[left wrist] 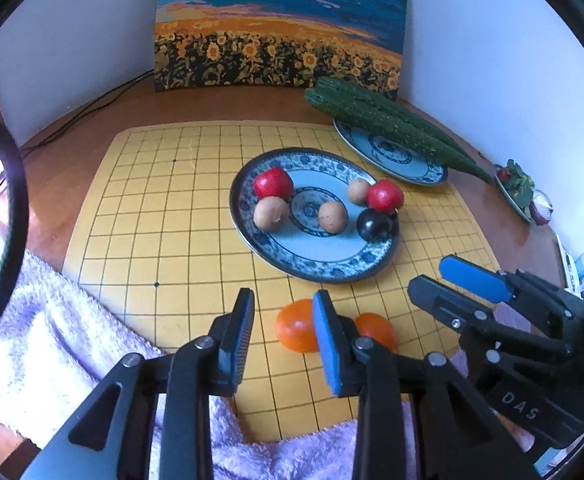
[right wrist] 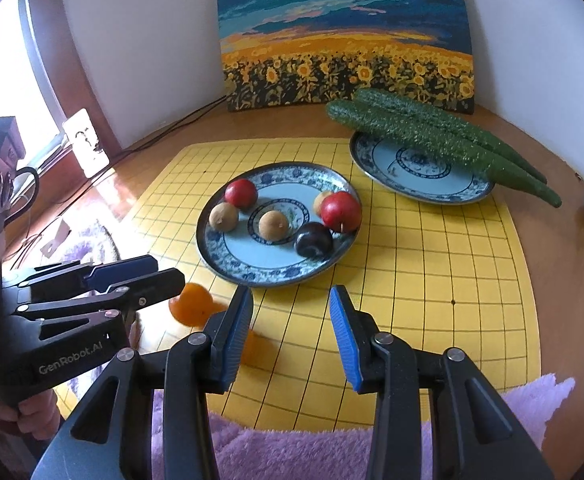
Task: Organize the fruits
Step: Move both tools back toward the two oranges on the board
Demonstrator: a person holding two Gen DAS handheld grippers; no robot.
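A blue-patterned plate (left wrist: 292, 256) (right wrist: 248, 268) on the yellow grid mat holds two red fruits (left wrist: 273, 182) (right wrist: 341, 211), three brown fruits (left wrist: 332, 217) (right wrist: 274, 224) and a dark plum (left wrist: 373, 224) (right wrist: 313, 239). Two oranges (left wrist: 295, 330) (right wrist: 191, 304) lie on the mat in front of the plate; the second orange (left wrist: 377, 330) (right wrist: 257, 347) is partly hidden by a finger. My left gripper (left wrist: 283, 330) (right wrist: 164, 270) is open and empty beside the oranges. My right gripper (right wrist: 291, 332) (left wrist: 440, 276) is open and empty over the mat.
A second patterned plate (left wrist: 408, 164) (right wrist: 432, 184) at the back right carries two cucumbers (left wrist: 388, 120) (right wrist: 432, 132). A sunflower painting (left wrist: 280, 28) leans on the wall. A purple fluffy towel (left wrist: 32, 340) (right wrist: 292, 452) covers the near edge. A salad dish (left wrist: 518, 192) sits at far right.
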